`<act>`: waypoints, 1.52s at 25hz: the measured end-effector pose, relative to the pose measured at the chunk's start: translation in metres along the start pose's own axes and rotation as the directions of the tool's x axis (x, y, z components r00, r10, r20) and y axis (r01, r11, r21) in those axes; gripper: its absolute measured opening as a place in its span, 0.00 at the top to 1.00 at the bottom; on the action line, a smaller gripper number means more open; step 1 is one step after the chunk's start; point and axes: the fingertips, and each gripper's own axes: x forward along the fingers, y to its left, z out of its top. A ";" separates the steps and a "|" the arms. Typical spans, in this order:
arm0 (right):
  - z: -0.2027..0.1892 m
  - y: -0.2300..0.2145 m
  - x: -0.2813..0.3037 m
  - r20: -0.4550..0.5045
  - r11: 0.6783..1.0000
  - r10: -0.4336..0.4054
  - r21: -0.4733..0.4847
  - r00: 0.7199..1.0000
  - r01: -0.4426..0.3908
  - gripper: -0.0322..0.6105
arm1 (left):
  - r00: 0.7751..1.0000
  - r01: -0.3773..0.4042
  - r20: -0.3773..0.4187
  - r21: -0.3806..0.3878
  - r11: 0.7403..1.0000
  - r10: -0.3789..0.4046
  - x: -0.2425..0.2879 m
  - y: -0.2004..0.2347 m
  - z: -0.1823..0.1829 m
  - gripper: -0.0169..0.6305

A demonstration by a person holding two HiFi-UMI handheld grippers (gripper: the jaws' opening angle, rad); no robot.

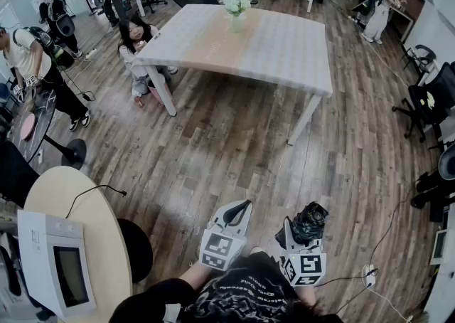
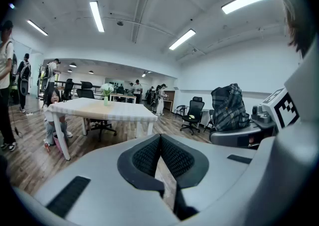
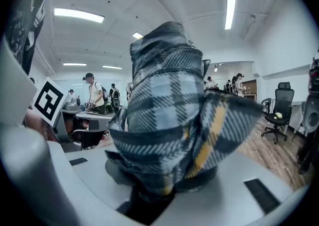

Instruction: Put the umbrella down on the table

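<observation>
Holding the folded plaid umbrella point(image 1: 311, 219) at lower right of the head view, the right gripper point(image 1: 306, 235) has its jaws clamped on it. The left gripper point(image 1: 236, 213) has its jaws together, empty. The table point(image 1: 284, 51) lies well apart, upper centre: approach and set-down remain.

Up in the middle of the head view sits the table point(image 1: 284, 51), a vase point(image 1: 236, 7) on it near its upper edge and a person point(image 1: 136, 48) on the floor at its left corner. Down in the lower left there's a round table point(image 1: 85, 208) with a box point(image 1: 55, 263) on its left part. At bottom centre the left gripper point(image 1: 240, 208) is just left of the right gripper point(image 1: 308, 228), and the umbrella point(image 1: 311, 219) is between the right one's jaws, well below the table.
</observation>
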 end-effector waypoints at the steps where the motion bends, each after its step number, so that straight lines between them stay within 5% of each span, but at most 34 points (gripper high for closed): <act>1: 0.001 0.000 0.001 -0.001 1.000 0.003 -0.004 1.000 -0.003 0.72 | 1.000 0.000 0.001 -0.002 1.000 0.000 0.001 -0.001 0.002 0.94; 10: 0.001 -0.001 0.000 -0.008 0.999 0.018 -0.040 1.000 -0.018 0.72 | 1.000 0.002 0.007 0.014 1.000 -0.002 0.000 -0.011 0.006 0.94; 18: 0.003 0.001 0.002 0.012 1.000 0.011 0.028 1.000 -0.011 0.71 | 1.000 0.021 0.014 0.012 1.000 -0.021 -0.006 -0.003 0.004 0.94; 29: 0.003 0.038 0.024 0.046 0.998 -0.048 0.053 0.998 0.045 0.71 | 0.998 0.068 0.013 0.025 0.997 -0.068 -0.029 0.042 -0.007 0.94; 38: 0.004 0.039 0.052 0.041 0.996 -0.062 0.059 0.997 0.059 0.71 | 1.000 0.030 0.002 0.019 0.999 -0.030 -0.029 0.078 -0.010 0.94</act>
